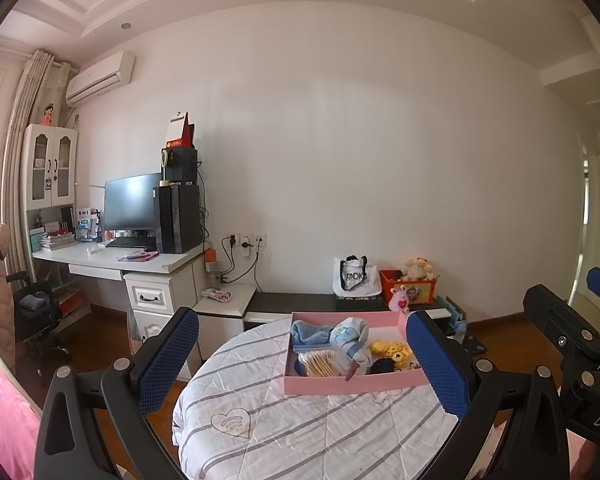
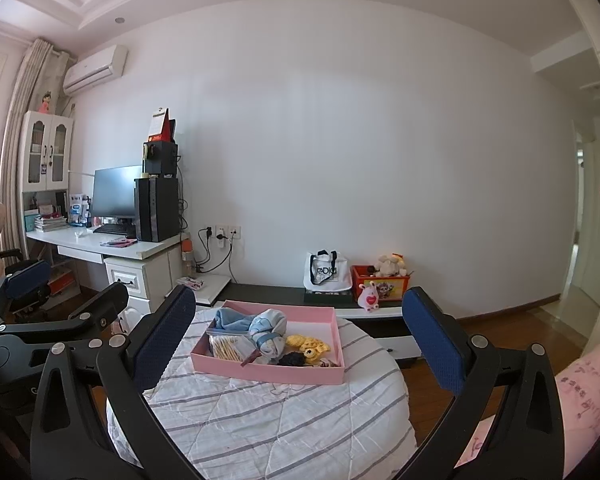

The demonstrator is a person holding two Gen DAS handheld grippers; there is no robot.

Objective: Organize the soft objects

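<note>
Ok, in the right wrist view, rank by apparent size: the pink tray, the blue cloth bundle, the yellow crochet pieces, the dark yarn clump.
Largest to smallest, as seen:
1. Pink rectangular tray
2. Light blue cloth bundle
3. Yellow crochet pieces
4. Dark yarn clump
The tray's far end sits further from the camera, but it still clearly looks largest.

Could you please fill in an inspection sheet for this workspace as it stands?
Surface: round table under a striped quilted cover, with a heart motif.
Job's things: pink tray holding a blue cloth, a bag of cotton swabs, yellow crochet pieces and a dark item.
Clutter: nothing seen on the table outside the tray.
Grippers: left gripper and right gripper both open, empty, short of the tray.
Cables: plugs and cords at the wall sockets, away from the table.
Surroundings: desk with monitor, tote bag, red toy box.
</note>
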